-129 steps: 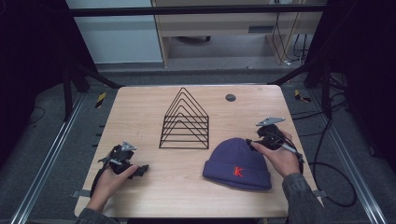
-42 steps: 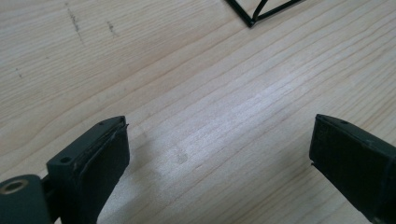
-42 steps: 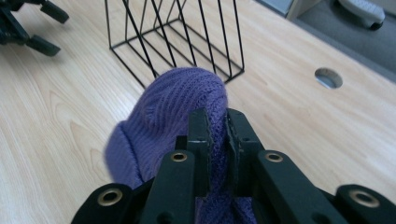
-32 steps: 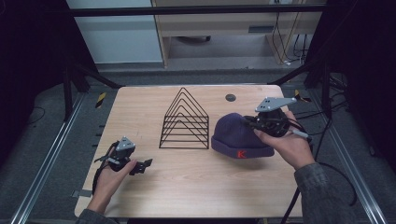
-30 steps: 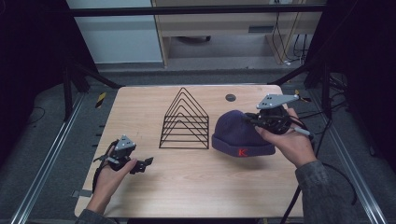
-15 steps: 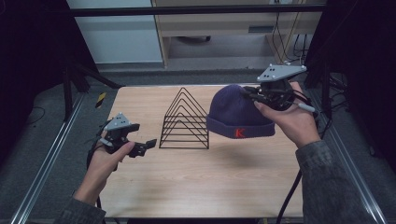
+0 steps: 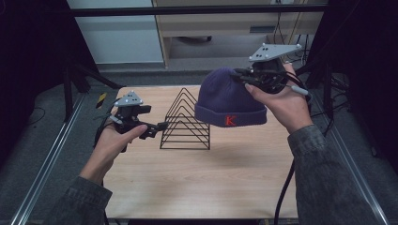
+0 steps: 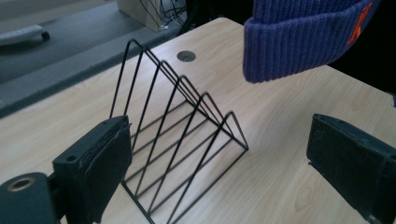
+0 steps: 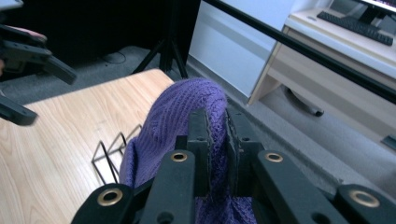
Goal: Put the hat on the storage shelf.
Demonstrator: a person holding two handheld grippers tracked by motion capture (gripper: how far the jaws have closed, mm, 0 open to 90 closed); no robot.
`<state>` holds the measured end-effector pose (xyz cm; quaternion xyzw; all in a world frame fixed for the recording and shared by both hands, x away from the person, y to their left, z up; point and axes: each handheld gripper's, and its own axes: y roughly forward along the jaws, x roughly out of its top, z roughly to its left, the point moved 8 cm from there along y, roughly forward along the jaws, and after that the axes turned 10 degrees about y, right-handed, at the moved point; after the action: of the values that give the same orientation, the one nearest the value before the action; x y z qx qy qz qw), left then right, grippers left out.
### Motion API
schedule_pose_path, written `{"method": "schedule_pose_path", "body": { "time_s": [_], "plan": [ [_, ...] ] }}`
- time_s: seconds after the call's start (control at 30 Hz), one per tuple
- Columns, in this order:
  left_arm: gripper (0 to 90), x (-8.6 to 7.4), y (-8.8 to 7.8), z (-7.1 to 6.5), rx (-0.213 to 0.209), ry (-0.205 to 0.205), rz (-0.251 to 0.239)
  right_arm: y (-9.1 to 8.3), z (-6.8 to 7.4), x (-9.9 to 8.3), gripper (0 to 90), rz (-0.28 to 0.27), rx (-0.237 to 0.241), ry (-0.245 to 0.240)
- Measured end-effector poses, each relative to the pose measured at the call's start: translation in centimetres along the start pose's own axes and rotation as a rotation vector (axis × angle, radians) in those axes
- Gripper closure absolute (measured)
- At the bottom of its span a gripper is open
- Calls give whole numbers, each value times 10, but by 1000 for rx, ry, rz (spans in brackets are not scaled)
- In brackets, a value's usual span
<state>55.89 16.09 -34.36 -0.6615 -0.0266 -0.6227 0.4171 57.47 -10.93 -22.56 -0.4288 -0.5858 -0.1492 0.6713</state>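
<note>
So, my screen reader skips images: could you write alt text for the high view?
The right gripper holds a purple beanie in the air above a wooden table. Beside it stands a black wire rack, with the left gripper open near it.

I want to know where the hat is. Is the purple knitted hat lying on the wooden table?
No, the purple knitted hat hangs in the air above the light wooden table, pinched by the right gripper.

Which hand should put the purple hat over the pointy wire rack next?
Probably the right. The right gripper already pinches the top of the purple hat, which hangs in the air just above and beside the wire rack. The left gripper is open and empty next to the rack.
</note>
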Motion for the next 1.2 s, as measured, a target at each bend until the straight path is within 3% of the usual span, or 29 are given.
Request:
{"method": "schedule_pose_path", "body": {
  "time_s": [0.1,0.23,0.5,0.67,1.2],
  "plan": [
    [65,7,1,1,-5,7,-8,4,6,15,818,-18,9,-6],
    [66,13,2,0,-24,-15,-28,8,11,26,818,-40,14,-3],
    [67,17,5,0,-39,7,-33,21,35,53,817,-80,47,-8],
    [70,21,8,6,-47,-16,-51,29,45,59,816,-81,70,-13],
    [106,21,29,4,-76,25,-9,37,67,64,815,-81,115,-32]
  ]
}}
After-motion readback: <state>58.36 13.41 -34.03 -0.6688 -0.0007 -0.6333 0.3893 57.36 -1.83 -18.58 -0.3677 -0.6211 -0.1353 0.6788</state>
